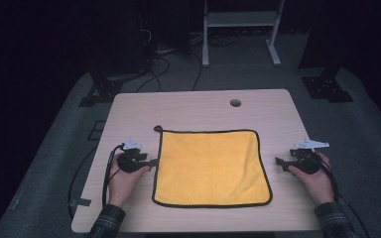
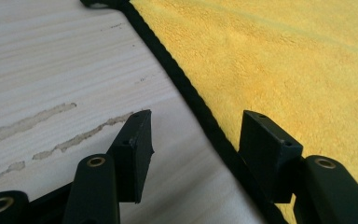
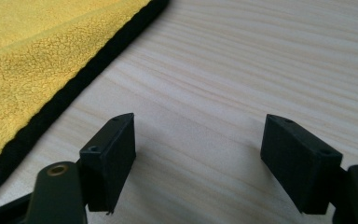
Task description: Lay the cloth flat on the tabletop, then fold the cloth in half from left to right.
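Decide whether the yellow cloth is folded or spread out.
Spread out: the cloth lies flat on the table in one layer, all four black-edged corners showing.

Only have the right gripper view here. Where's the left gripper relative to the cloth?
Observer: The left gripper is at the left edge of the yellow cloth. In the left gripper view the black hem runs between its open fingers.
Operator: Cloth flat?
Observer: Yes. The high view shows it spread flat on the table, with no folds.
Operator: Anything on the corners?
Observer: A small hanging loop at the far left corner.
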The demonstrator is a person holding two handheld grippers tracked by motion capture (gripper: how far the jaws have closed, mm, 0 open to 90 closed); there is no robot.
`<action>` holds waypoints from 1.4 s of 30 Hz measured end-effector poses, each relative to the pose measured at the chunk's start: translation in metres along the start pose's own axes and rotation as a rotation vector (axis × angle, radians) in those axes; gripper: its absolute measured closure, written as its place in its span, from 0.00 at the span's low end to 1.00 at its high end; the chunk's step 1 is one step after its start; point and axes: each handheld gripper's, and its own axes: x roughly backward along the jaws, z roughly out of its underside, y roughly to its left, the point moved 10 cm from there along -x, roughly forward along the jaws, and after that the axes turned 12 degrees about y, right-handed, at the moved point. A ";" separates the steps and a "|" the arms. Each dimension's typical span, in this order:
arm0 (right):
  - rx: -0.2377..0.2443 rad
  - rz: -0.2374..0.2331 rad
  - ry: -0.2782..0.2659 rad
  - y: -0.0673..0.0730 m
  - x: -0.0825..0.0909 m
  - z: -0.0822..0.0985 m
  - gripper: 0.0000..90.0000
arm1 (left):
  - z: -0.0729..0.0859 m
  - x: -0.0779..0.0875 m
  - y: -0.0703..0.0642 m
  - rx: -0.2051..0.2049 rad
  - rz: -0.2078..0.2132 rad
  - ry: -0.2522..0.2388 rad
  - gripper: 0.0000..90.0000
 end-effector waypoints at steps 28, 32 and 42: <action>-0.006 0.002 0.001 0.000 -0.001 0.000 0.27 | -0.002 -0.022 -0.004 -0.023 -0.125 -0.009 0.52; -0.007 0.003 0.001 0.000 -0.001 0.000 0.27 | -0.001 -0.022 -0.009 -0.044 -0.104 -0.018 0.69; -0.007 0.003 0.001 0.000 0.000 0.000 0.27 | -0.001 -0.022 -0.020 -0.047 -0.068 -0.012 0.95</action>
